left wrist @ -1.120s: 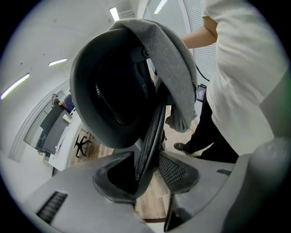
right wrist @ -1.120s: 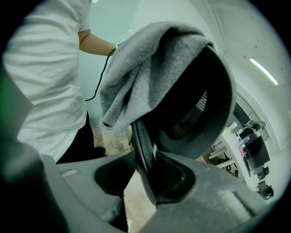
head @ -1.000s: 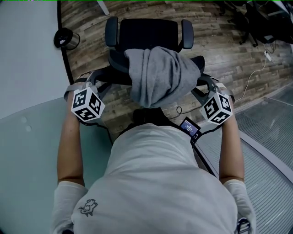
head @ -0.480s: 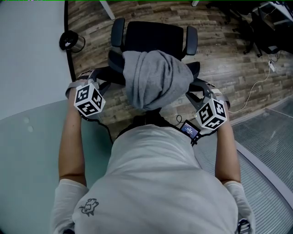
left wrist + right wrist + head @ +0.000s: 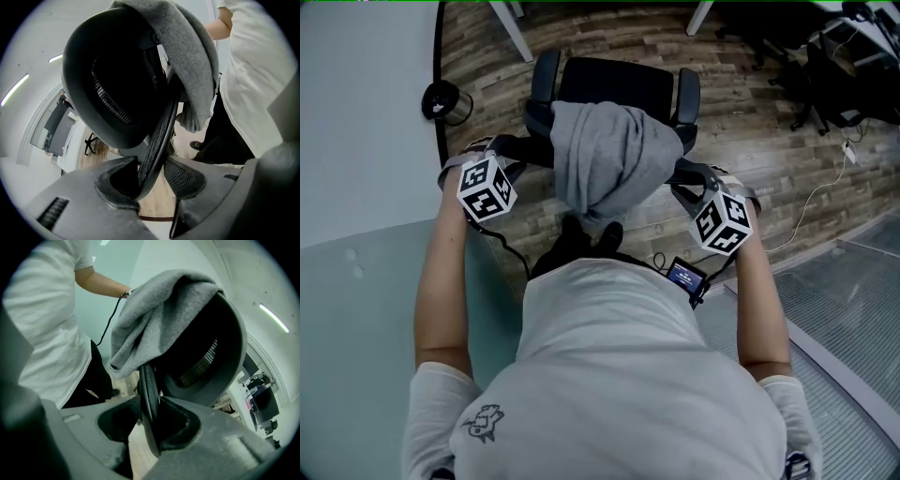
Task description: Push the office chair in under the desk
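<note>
A black office chair [image 5: 614,82] stands on the wood floor, seat away from me, with a grey garment [image 5: 607,155] draped over its backrest. My left gripper [image 5: 517,152] is on the backrest's left edge and my right gripper [image 5: 682,178] on its right edge. In the left gripper view, the left gripper [image 5: 152,174] is shut on the mesh rim of the backrest [image 5: 112,79], under the garment [image 5: 192,56]. In the right gripper view, the right gripper [image 5: 147,420] has just been closing, and its jaws pinch the rim of the backrest [image 5: 206,348] below the garment [image 5: 154,319].
Two white slanted desk legs [image 5: 514,33] show at the top edge beyond the chair. A small black bin [image 5: 445,98] stands by the curved wall at left. Black chairs and gear [image 5: 830,66] and a white cable [image 5: 816,183] lie at right, and metal grating [image 5: 853,309] lies nearer.
The chair and both grippers have moved forward, up the head view, toward the white legs. A dark shoe now shows behind the chair.
</note>
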`<state>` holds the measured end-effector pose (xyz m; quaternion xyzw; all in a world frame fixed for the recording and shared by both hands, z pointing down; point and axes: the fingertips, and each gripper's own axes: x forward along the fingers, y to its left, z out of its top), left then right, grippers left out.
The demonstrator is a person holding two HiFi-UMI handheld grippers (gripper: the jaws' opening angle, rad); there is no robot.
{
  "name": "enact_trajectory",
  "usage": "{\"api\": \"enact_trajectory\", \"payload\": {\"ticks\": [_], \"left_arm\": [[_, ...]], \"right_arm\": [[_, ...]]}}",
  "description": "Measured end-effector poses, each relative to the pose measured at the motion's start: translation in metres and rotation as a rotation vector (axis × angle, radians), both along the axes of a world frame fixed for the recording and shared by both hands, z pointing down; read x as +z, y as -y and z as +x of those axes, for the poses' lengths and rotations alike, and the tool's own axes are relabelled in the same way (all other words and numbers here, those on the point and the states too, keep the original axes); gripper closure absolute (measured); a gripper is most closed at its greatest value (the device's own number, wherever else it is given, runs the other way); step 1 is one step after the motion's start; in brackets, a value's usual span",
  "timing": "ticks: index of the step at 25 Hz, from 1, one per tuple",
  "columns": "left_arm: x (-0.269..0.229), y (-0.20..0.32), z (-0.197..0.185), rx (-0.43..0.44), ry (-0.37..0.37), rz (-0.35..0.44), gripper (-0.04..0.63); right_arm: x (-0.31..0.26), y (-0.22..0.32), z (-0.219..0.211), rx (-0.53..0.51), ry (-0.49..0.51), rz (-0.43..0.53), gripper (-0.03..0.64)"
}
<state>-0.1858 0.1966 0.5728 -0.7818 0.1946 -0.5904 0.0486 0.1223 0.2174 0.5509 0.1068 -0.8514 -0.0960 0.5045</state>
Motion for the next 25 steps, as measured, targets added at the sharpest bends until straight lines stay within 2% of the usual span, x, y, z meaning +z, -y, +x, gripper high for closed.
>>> {"api": "enact_trajectory", "payload": {"ticks": [9, 12, 17, 25], "left_arm": [[-0.005, 0.042, 0.022, -0.019, -0.013, 0.021, 0.422], [-0.008, 0.064, 0.030, -0.020, -0.008, -0.010, 0.423], [-0.014, 0.102, 0.038, -0.008, -0.016, 0.000, 0.423], [0.002, 0.122, 0.045, 0.001, -0.025, 0.033, 0.423]], "right_arm": [[-0.002, 0.053, 0.022, 0.081, -0.022, 0.082, 0.466], [-0.005, 0.078, 0.028, 0.069, -0.028, 0.074, 0.466], [-0.010, 0.114, 0.036, 0.059, -0.040, 0.070, 0.469], [0.007, 0.139, 0.043, 0.071, -0.053, 0.096, 0.466]]}}
